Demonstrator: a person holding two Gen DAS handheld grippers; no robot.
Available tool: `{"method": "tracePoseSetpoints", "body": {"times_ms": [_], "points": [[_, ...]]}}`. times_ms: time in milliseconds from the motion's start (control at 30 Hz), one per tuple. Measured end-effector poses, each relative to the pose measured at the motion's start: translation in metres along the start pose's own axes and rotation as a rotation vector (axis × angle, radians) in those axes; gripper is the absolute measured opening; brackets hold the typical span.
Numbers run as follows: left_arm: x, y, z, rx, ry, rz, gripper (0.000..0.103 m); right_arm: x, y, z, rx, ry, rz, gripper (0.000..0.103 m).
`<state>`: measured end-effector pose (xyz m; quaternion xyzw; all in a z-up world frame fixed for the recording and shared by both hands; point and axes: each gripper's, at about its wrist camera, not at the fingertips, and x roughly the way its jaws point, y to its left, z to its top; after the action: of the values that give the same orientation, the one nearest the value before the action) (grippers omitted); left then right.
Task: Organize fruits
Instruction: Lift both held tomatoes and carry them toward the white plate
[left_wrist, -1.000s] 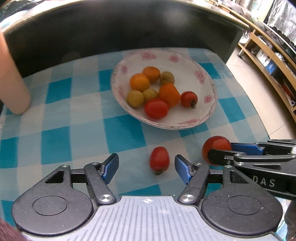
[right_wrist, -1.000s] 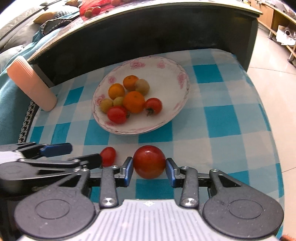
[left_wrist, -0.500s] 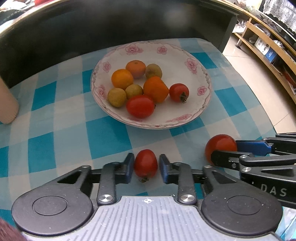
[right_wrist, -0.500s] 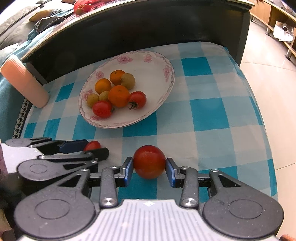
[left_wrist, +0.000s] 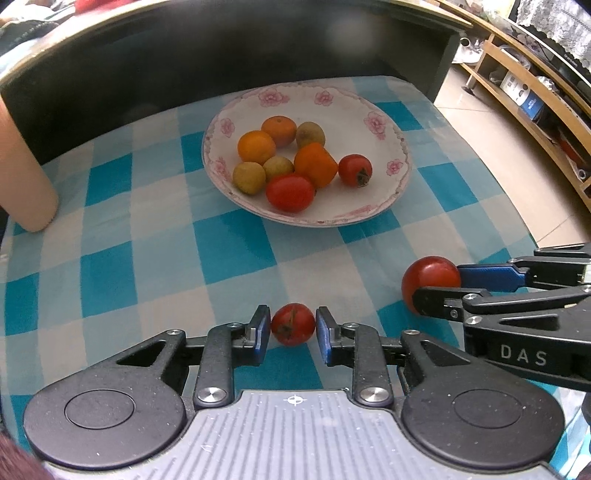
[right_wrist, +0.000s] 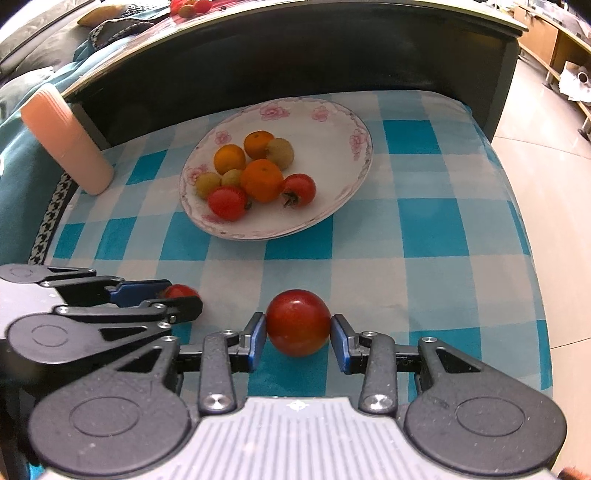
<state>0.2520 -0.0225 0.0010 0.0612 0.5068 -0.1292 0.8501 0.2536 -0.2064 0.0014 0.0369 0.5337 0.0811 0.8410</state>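
Gripping two tomatoes off the checked cloth (left_wrist: 229, 240), one per gripper.
Our left gripper (left_wrist: 291, 326) is clamped on the small tomato (left_wrist: 293, 324), the right gripper (right_wrist: 298, 326) on the big tomato (right_wrist: 298, 322). We should keep the squeeze light, since the smooth round skins could slip or bruise, then lift and carry both to the glossy floral plate (left_wrist: 369, 118) among the dimpled oranges (left_wrist: 256, 147).

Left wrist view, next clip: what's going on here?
A person is gathering fruit with two handheld tools. The left claw is shut on a small tomato, and the right claw grips a larger tomato, both low over the checked cloth. The flowered plate ahead already holds oranges, tomatoes and yellowish fruits.
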Motion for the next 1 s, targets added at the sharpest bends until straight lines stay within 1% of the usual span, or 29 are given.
{"method": "tracePoseSetpoints", "body": {"times_ms": [133, 200, 267, 300, 333, 400, 467, 633, 700, 733, 833, 867, 1000], "points": [[-0.009, 0.004, -0.008, -0.002, -0.007, -0.003, 0.036, -0.008, 0.006, -0.008, -0.015, -0.005, 0.01, 0.051], [-0.01, 0.009, -0.01, -0.019, -0.006, -0.013, 0.042, -0.012, 0.008, -0.015, -0.018, -0.002, 0.016, 0.051], [-0.01, 0.011, -0.01, -0.029, -0.009, -0.014, 0.043, -0.012, 0.01, -0.02, -0.018, 0.003, 0.013, 0.051], [-0.009, 0.012, -0.01, -0.034, -0.008, -0.018, 0.048, -0.012, 0.01, -0.021, -0.016, 0.007, 0.012, 0.051], [-0.008, 0.012, -0.011, -0.036, -0.005, -0.021, 0.05, -0.011, 0.011, -0.023, -0.013, 0.011, 0.011, 0.051], [-0.004, 0.009, -0.012, -0.024, 0.001, -0.031, 0.053, -0.008, 0.011, -0.025, -0.01, 0.018, 0.01, 0.051], [-0.002, 0.005, -0.014, -0.014, 0.006, -0.033, 0.055, -0.005, 0.011, -0.026, -0.011, 0.026, 0.011, 0.051], [0.01, -0.003, -0.02, 0.006, 0.038, -0.03, 0.055, -0.003, 0.008, -0.025, 0.0, 0.023, 0.02, 0.051], [0.009, -0.007, -0.021, 0.018, 0.032, -0.015, 0.052, -0.003, 0.007, -0.024, 0.006, 0.023, 0.024, 0.051], [0.009, -0.007, -0.021, 0.015, 0.032, -0.016, 0.05, -0.003, 0.006, -0.023, 0.008, 0.024, 0.028, 0.051], [0.01, -0.005, -0.02, -0.002, 0.031, -0.023, 0.047, -0.003, 0.005, -0.023, 0.012, 0.023, 0.033, 0.051], [0.01, -0.005, -0.02, -0.004, 0.034, -0.032, 0.044, -0.003, 0.005, -0.023, 0.013, 0.023, 0.033, 0.051], [0.009, -0.009, -0.021, 0.013, 0.038, -0.021, 0.043, -0.003, 0.005, -0.023, 0.008, 0.023, 0.031, 0.051]]}}
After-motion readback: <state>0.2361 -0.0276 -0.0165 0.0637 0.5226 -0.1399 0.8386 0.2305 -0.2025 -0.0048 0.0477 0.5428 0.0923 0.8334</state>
